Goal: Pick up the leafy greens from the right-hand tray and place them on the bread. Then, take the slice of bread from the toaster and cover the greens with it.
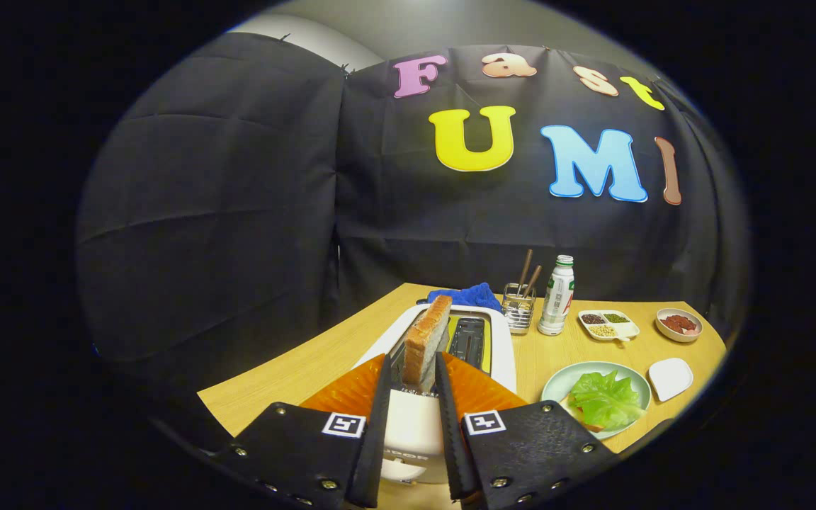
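Observation:
A slice of toasted bread (426, 340) stands upright in the left slot of the white toaster (500, 347), well proud of its top. My gripper (411, 361) reaches over the toaster's near end with one finger on each side of the slice's near edge. The right finger lies against the slice, while a thin dark gap shows between the left finger and the bread. To the right, leafy greens (606, 400) lie on another bread slice (590, 426) on a pale green plate (557, 382).
Beyond the toaster lie a blue cloth (468, 294), a wire utensil holder (519, 308) and a white bottle (557, 297). Farther right are a divided dish of grains (608, 324), a small bowl (678, 324) and a white dish (670, 377). The wooden table (295, 368) ends close on the left.

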A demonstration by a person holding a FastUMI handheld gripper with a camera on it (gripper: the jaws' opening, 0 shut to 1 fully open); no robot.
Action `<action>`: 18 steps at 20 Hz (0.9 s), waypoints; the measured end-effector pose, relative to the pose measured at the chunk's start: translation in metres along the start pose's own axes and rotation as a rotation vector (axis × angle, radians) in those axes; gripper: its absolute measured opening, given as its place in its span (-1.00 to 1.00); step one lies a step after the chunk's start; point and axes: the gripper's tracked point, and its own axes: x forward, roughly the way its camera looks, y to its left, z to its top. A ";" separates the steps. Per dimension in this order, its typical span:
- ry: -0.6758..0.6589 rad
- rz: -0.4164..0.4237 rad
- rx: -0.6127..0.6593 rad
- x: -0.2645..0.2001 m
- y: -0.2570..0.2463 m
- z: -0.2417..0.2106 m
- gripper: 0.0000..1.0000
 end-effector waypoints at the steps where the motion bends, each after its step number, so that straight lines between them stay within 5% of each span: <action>1: 0.006 -0.011 0.001 0.004 -0.001 0.001 -0.26; 11: -0.003 -0.098 0.002 0.032 0.000 0.010 -0.26; 13: 0.036 -0.108 0.033 0.034 -0.004 -0.004 -0.56; 16: 0.025 -0.117 0.054 0.036 -0.005 0.001 -0.56; 17: 0.023 -0.117 0.045 0.038 -0.006 0.003 -0.82; 18: 0.030 -0.116 0.039 0.036 -0.006 0.001 -0.82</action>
